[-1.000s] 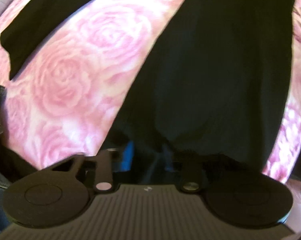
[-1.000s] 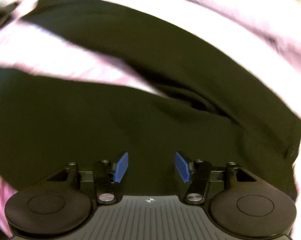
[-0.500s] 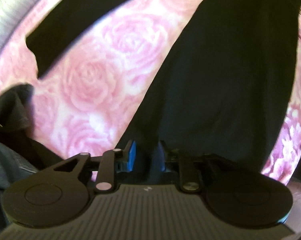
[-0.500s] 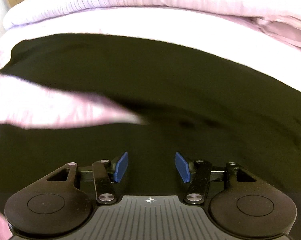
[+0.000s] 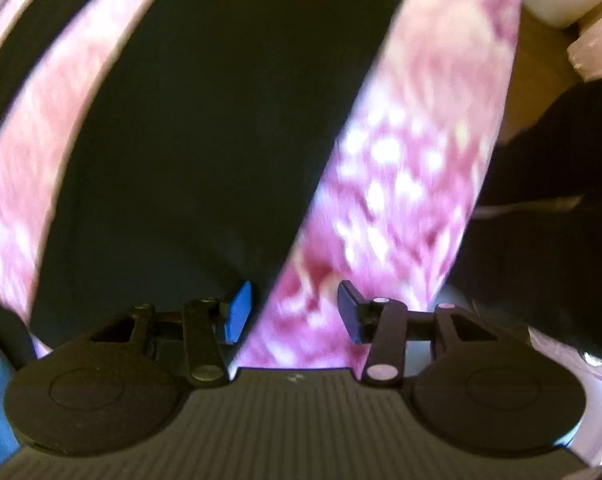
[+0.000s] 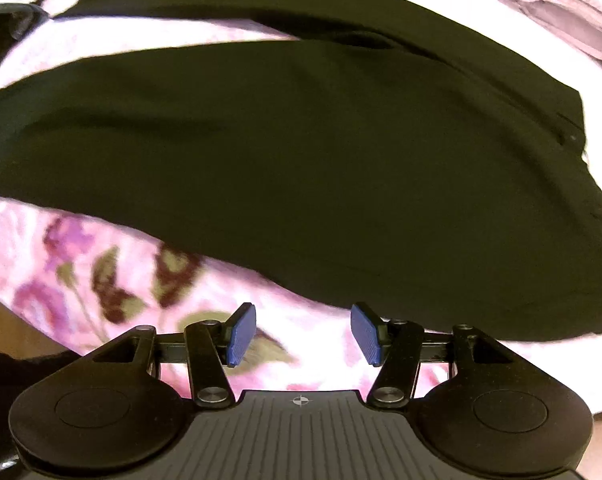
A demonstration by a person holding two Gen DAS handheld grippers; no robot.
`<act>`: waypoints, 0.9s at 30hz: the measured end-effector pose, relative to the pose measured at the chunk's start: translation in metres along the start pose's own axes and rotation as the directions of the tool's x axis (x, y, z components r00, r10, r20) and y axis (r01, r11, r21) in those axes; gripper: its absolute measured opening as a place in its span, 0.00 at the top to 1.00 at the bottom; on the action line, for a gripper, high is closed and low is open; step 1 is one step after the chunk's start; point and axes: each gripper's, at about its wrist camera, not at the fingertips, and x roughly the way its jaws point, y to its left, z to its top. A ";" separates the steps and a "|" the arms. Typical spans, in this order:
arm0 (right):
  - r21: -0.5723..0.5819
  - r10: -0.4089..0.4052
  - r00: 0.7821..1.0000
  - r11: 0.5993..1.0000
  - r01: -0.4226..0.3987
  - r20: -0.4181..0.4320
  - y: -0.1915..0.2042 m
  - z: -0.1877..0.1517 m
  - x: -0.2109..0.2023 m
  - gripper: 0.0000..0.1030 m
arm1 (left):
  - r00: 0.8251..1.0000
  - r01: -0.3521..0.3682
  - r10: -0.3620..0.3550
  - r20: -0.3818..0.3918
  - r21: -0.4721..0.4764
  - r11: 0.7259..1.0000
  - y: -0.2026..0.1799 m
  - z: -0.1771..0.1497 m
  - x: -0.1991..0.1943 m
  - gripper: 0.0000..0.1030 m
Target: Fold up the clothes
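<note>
Both grippers hang open over black trousers (image 6: 301, 160) spread on a pink floral sheet (image 6: 81, 272).

In the blurred left wrist view, a strip of the sheet (image 5: 17, 168) shows at far left, then one dark trouser leg (image 5: 205, 128) runs up from the lower left; the left gripper (image 5: 293, 312) has its blue pads (image 5: 239, 312) apart with nothing between them, the left pad over the black cloth's edge and the right over the sheet, and a dark shape too blurred to name fills the far right. In the right wrist view, the trousers lie flat across the middle, legs pointing left and parted by a wedge of sheet; the right gripper (image 6: 303, 334) holds its jaws apart, empty, over the sheet just beside the near hem, and bunched pale bedding (image 6: 561, 8) sits at upper right.
</note>
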 end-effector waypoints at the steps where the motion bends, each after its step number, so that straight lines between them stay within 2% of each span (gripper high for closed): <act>1: -0.006 0.013 1.000 1.000 -0.013 0.007 0.000 0.003 -0.001 0.45 | 1.000 -0.003 0.003 -0.012 -0.028 1.000 0.001 -0.002 -0.001 0.57; 6: -0.028 0.053 0.998 0.998 -0.051 0.043 0.004 0.020 -0.012 0.45 | 0.998 -0.044 0.036 -0.042 -0.192 0.980 0.012 -0.010 -0.020 0.58; 11: -0.004 0.023 0.999 1.000 -0.023 0.047 0.002 0.036 -0.036 0.45 | 0.992 -0.129 0.118 -0.054 -0.362 0.923 0.020 -0.015 -0.063 0.57; 13: 0.034 0.011 0.999 0.999 -0.013 0.052 -0.001 0.041 -0.051 0.45 | 0.989 -0.149 0.144 -0.044 -0.413 0.898 0.026 -0.014 -0.085 0.56; 16: 0.109 -0.016 0.998 0.994 0.009 0.064 -0.002 0.046 -0.077 0.45 | 0.984 -0.155 0.177 0.001 -0.478 0.865 0.042 -0.010 -0.117 0.47; 18: 0.175 -0.042 0.996 0.984 0.027 0.080 0.004 0.047 -0.099 0.45 | 0.980 -0.147 0.194 0.044 -0.496 0.856 0.056 -0.009 -0.135 0.45; 20: 0.244 -0.069 0.993 0.969 0.043 0.097 0.014 0.048 -0.123 0.45 | 0.971 -0.135 0.213 0.104 -0.497 0.857 0.073 -0.003 -0.148 0.42; 23: 0.336 -0.111 0.988 0.939 0.068 0.109 0.028 0.048 -0.150 0.45 | 0.949 -0.116 0.234 0.210 -0.460 0.881 0.101 0.004 -0.166 0.39; 25: 0.428 -0.149 0.982 0.900 0.085 0.119 0.044 0.047 -0.166 0.45 | 0.931 -0.098 0.229 0.285 -0.409 0.907 0.118 0.005 -0.175 0.35; 27: 0.520 -0.224 0.967 0.844 0.129 0.124 0.069 0.044 -0.185 0.43 | 0.909 -0.083 0.208 0.362 -0.330 0.940 0.135 0.001 -0.186 0.34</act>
